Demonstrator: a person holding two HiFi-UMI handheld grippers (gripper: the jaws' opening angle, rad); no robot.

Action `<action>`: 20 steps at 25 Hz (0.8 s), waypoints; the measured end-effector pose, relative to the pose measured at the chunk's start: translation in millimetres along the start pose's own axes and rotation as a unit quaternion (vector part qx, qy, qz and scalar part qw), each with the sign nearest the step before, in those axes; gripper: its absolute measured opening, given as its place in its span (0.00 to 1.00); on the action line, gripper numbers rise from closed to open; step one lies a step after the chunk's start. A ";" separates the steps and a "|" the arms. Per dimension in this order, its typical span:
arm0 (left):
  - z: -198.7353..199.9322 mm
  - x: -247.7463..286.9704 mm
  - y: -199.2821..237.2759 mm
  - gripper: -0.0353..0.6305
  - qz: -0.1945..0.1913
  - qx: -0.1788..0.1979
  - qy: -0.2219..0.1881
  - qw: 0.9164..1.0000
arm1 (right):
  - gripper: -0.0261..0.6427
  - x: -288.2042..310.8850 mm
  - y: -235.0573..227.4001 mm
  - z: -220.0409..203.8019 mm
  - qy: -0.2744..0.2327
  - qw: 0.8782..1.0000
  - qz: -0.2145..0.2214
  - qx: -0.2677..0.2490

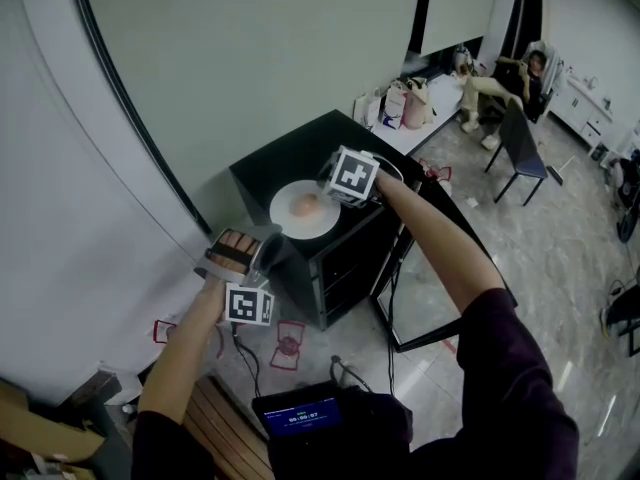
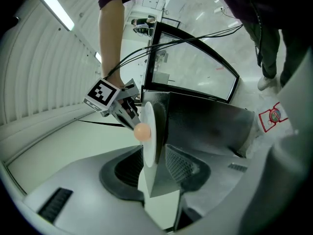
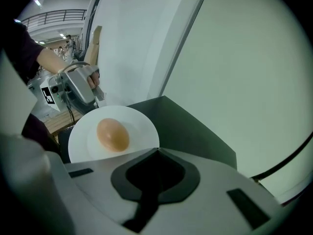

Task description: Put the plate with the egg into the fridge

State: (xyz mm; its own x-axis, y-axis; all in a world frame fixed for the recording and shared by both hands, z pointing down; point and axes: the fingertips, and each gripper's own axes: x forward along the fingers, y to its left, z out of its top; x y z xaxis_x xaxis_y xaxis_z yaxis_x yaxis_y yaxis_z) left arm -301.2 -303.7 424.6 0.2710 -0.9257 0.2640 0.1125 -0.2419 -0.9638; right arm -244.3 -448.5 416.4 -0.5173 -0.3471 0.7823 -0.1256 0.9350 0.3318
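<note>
Fridge top (image 1: 285,163), plate (image 1: 288,224) at edge, door (image 1: 420,303) open

We see a round white plate (image 1: 285,216) lying flat on top of the small black fridge (image 1: 300,153), near its front edge. A single tan egg (image 1: 306,205) rests at the plate's middle. The fridge stands by the wall, its glass door (image 1: 420,308) swung open.

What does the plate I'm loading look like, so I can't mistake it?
Find the small black fridge by the pale wall, its door open. On its top sits a round white plate, the only dish there, carrying a single tan egg.
</note>
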 end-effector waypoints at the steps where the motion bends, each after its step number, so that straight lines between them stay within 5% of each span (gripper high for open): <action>1: 0.2 -1.2 -2.0 0.21 -0.001 0.004 0.001 1.000 | 0.05 -0.7 3.8 2.3 -0.001 1.000 0.003 -0.001; 9: 3.2 -7.9 -10.9 0.20 0.019 0.037 0.014 0.999 | 0.05 -5.1 32.8 27.0 -0.042 0.998 0.031 -0.028; 11: 3.5 -8.4 -6.9 0.10 0.033 0.037 0.012 0.999 | 0.05 -5.0 33.3 27.7 -0.044 0.998 0.033 -0.027; 14: 3.9 -8.5 -5.0 0.09 0.040 0.033 0.014 0.999 | 0.05 -4.5 34.3 30.1 -0.054 0.998 0.034 -0.025; 20: 2.4 -8.2 -3.1 0.08 0.044 0.032 0.025 0.998 | 0.05 -15.8 31.9 29.7 -0.079 0.997 -0.007 0.013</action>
State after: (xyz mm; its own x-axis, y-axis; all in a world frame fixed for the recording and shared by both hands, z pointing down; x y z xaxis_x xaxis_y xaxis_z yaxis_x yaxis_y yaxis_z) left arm -301.5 -294.7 425.6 0.2356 -0.9560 0.1749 0.1524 -0.1414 -0.9782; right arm -265.2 -411.0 398.9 -0.6414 -0.3463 0.6846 -0.1546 0.9324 0.3268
